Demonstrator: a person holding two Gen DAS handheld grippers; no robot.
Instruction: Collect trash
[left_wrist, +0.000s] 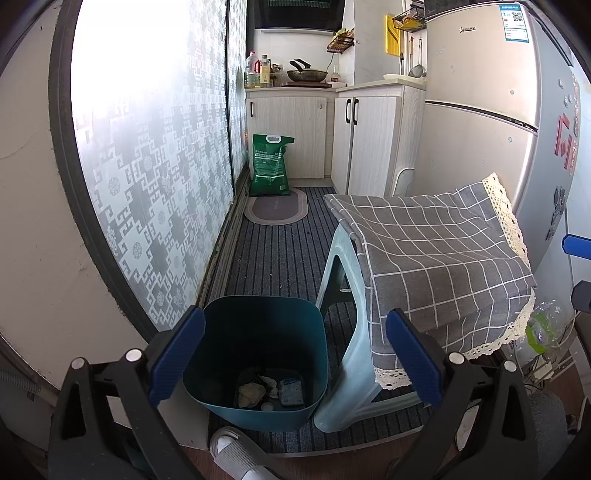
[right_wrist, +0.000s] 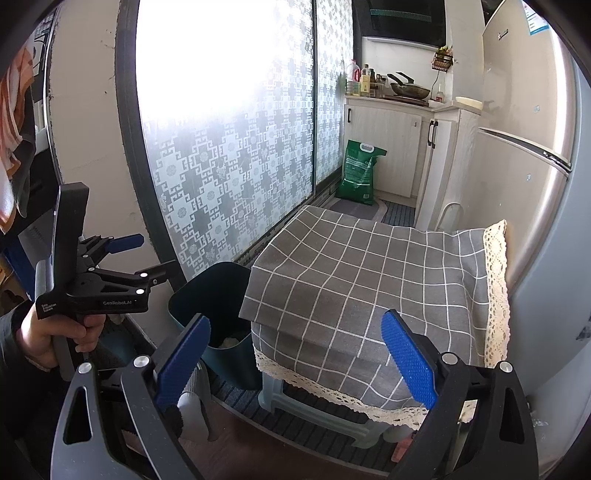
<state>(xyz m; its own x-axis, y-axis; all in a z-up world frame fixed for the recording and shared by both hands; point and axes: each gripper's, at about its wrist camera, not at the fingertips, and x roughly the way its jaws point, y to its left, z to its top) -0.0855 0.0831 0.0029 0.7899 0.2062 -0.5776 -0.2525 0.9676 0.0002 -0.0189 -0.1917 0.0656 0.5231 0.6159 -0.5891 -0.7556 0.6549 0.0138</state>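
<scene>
A dark teal trash bin (left_wrist: 258, 354) stands on the striped mat, left of a plastic stool. Inside it lie crumpled paper (left_wrist: 251, 393), a blue-grey packet (left_wrist: 291, 392) and a small cap. My left gripper (left_wrist: 295, 360) is open and empty, hovering above the bin's mouth. It also shows in the right wrist view (right_wrist: 144, 254), held by a hand at the left. My right gripper (right_wrist: 295, 362) is open and empty, above the front of the stool's grey checked cloth (right_wrist: 365, 273). The bin (right_wrist: 214, 295) shows there too, partly hidden by the cloth.
A light green stool (left_wrist: 343, 373) carries the checked cloth. A clear plastic bottle with a green label (left_wrist: 543, 328) lies at the right behind the cloth. A patterned glass door (left_wrist: 155, 177) runs along the left. A green sack (left_wrist: 271, 166), cabinets and a fridge (left_wrist: 491, 110) stand farther back.
</scene>
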